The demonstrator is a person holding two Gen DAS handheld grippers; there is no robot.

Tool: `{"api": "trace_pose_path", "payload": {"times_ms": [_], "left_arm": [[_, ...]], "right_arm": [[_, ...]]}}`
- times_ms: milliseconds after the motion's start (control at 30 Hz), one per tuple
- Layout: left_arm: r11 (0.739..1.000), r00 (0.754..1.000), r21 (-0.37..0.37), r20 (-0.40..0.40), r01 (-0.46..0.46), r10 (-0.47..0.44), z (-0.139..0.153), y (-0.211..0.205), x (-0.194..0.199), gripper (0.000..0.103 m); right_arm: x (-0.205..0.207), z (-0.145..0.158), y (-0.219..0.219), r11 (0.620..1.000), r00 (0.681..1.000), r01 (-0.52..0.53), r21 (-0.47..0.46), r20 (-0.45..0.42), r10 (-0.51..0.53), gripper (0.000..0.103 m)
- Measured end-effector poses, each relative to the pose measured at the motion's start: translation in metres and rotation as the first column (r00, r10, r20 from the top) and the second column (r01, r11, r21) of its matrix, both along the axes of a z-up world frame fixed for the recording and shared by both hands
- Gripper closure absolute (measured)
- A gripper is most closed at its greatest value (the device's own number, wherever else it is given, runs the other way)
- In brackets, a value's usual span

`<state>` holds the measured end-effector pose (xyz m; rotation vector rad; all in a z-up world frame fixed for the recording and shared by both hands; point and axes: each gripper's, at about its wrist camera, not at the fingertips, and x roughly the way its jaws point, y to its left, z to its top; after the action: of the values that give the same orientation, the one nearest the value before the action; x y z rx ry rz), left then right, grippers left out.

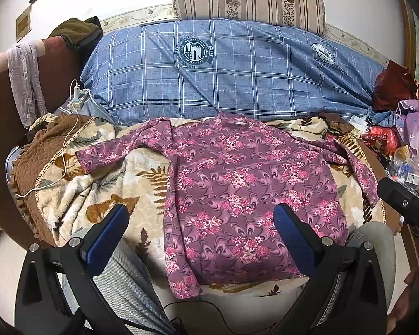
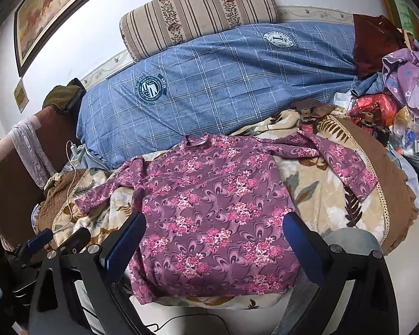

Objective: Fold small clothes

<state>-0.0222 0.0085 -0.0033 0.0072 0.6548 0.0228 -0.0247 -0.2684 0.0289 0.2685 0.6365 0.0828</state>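
while shirt (image 1: 237, 184) lay flat, collar toward blue quilt (image 1: 237, 75), hem near me, my left gripper (image 1: 201, 223) and right gripper (image 2: 215, 234) hovered spread, empty.

Print on the small bottles (image 2: 307, 124) beside the floral shirt's sleeve (image 2: 338, 162) is too small to read. The clutter pile (image 1: 405, 145) runs past the right edge, and the framed picture (image 2: 44, 8) is cropped at top left.
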Motion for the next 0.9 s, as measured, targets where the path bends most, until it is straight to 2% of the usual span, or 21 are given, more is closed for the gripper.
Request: {"api": "trace_pose_path", "payload": {"times_ms": [533, 900], "left_arm": [[1.000, 0.999, 0.015, -0.036, 0.010, -0.010, -0.005, -0.010, 0.025, 0.000], [0.998, 0.994, 0.011, -0.090, 0.057, -0.055, -0.011, -0.039, 0.071, 0.000]], "right_arm": [[0.020, -0.010, -0.009, 1.000, 1.000, 0.010, 0.005, -0.023, -0.010, 0.004], [0.057, -0.019, -0.033, 0.999, 0.999, 0.032, 0.029, -0.042, -0.031, 0.004]]}}
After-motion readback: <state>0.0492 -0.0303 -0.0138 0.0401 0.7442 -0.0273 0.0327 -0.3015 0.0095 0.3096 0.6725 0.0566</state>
